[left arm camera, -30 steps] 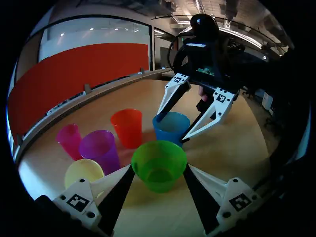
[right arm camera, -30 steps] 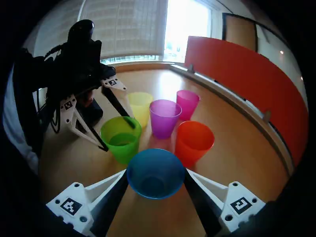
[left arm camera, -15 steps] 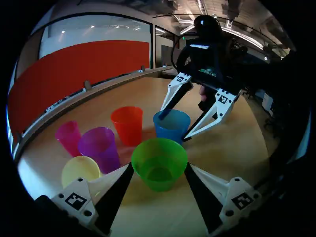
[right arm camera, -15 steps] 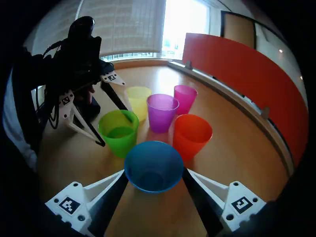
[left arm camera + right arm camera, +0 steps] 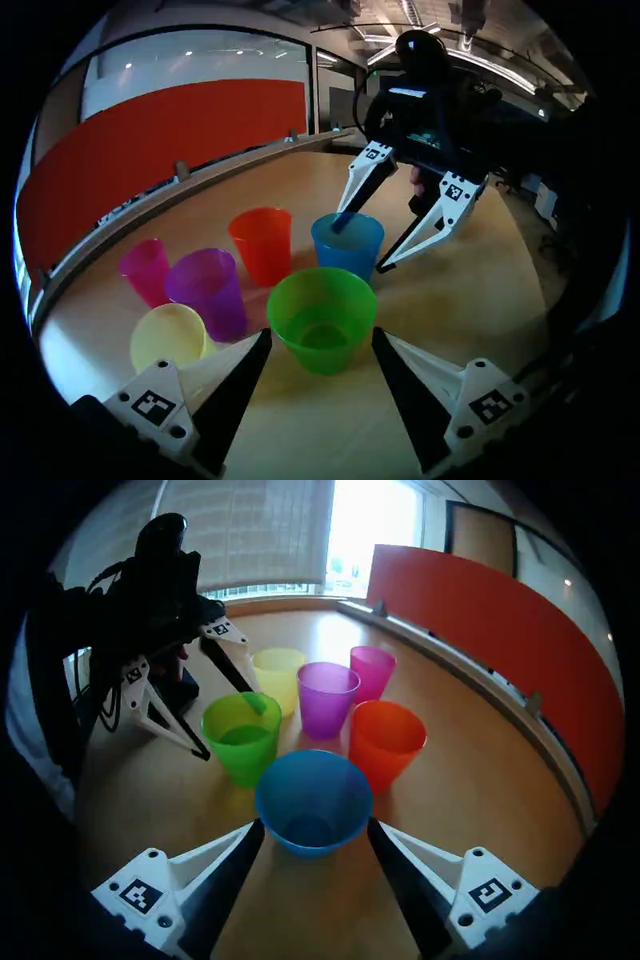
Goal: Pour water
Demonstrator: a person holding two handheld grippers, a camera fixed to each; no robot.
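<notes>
Left gripper view: left gripper [image 5: 320, 340] had a finger on either side of the translucent green plastic cup [image 5: 322, 316], with the tips close against its walls. Couldn't tell whether they pressed on it or only straddled it. The green cup stood at frame centre on the pale wooden desk [image 5: 480, 280].

Around the green cup:
- translucent blue plastic cup [image 5: 347, 246] at 1 o'clock, near
- orange plastic cup [image 5: 262, 244] at 11
- purple plastic cup [image 5: 206, 292] at 9
- pink plastic cup [image 5: 146, 270] at 10, beyond the purple
- yellow plastic cup [image 5: 170, 348] at 8, its base hidden behind the left finger

All cups were upright, mouths up.

Right gripper [image 5: 360, 248] sat at 1 o'clock, angled down. One fingertip was at the blue cup's far rim, the other by its lower right side. Clamped or loose: couldn't tell there either.

Right gripper view: the blue cup sat between that gripper's own fingers at 6 o'clock. From it, the green cup was at 10, yellow at 11, purple at 12, orange at 2, and pink past the purple. A darker band inside the green cup looked like a liquid level. The blue cup's contents were unclear. A red partition panel [image 5: 496, 632] ran along the desk edge at 2 o'clock, and a window with blinds [image 5: 264, 536] was at 12.
</notes>
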